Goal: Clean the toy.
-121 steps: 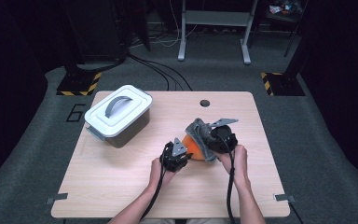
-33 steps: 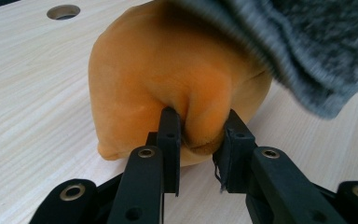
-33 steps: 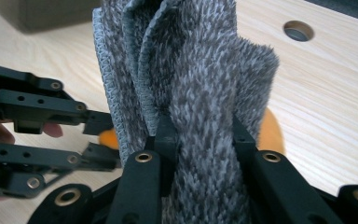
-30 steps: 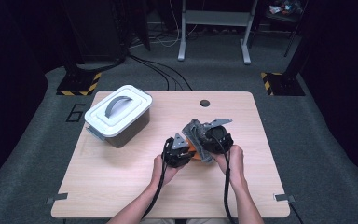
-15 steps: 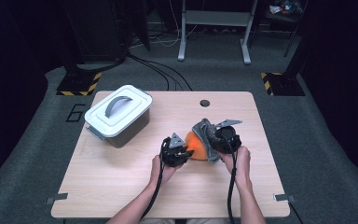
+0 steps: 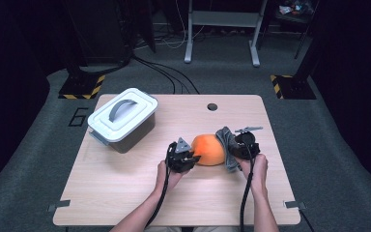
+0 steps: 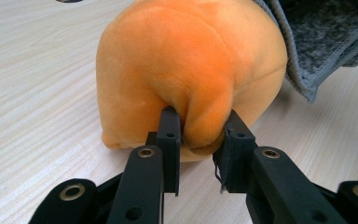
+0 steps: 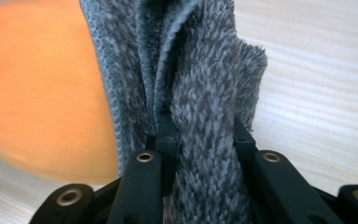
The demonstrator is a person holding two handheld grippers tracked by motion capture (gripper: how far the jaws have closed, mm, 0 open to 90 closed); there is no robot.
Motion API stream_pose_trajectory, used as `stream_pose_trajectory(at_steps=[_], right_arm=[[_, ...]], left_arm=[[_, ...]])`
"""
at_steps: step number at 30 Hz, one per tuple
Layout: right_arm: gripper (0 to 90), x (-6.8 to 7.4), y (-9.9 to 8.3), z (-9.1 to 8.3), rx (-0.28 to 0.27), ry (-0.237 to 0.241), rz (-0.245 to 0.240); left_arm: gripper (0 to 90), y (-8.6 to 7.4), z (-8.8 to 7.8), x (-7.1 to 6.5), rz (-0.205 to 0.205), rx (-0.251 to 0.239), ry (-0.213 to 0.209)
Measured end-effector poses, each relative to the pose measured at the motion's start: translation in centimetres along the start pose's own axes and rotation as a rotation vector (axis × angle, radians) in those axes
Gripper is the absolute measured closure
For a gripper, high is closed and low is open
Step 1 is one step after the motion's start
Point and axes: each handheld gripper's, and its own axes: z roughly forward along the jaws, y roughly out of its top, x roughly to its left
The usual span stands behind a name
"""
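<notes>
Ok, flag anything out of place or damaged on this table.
Nothing stands out. The left claw pinches the orange plush toy, the right claw grips the grey cloth beside it, and the lidded bin sits closed.

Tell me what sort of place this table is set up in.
Probably a lab or recording studio, not a home: the wooden table stands on grey carpet beside hazard-striped stand bases, loose cables trail across the floor, and a metal desk frame stands behind in a dark room.

A wooden table (image 6: 125, 193) carries a lidded grey box (image 6: 122, 119) and an orange plush (image 6: 208, 150).
</notes>
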Motion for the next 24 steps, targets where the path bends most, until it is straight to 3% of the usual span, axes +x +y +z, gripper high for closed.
stream_pose_trajectory(at_steps=[12, 18, 24], right_arm=[[72.1, -1.1, -0.4, 2.5, 0.076, -0.023, 0.054], [72.0, -1.6, -1.0, 4.3, 0.135, -0.005, 0.075], [72.3, -1.7, -0.8, 1.9, 0.062, -0.014, 0.066]], left_arm=[[73.2, 0.0, 0.0, -0.1, 0.004, 0.000, 0.003], [73.2, 0.0, 0.0, -0.1, 0.003, -0.001, 0.005], [73.2, -0.1, -0.1, 0.1, -0.013, -0.004, 0.007]])
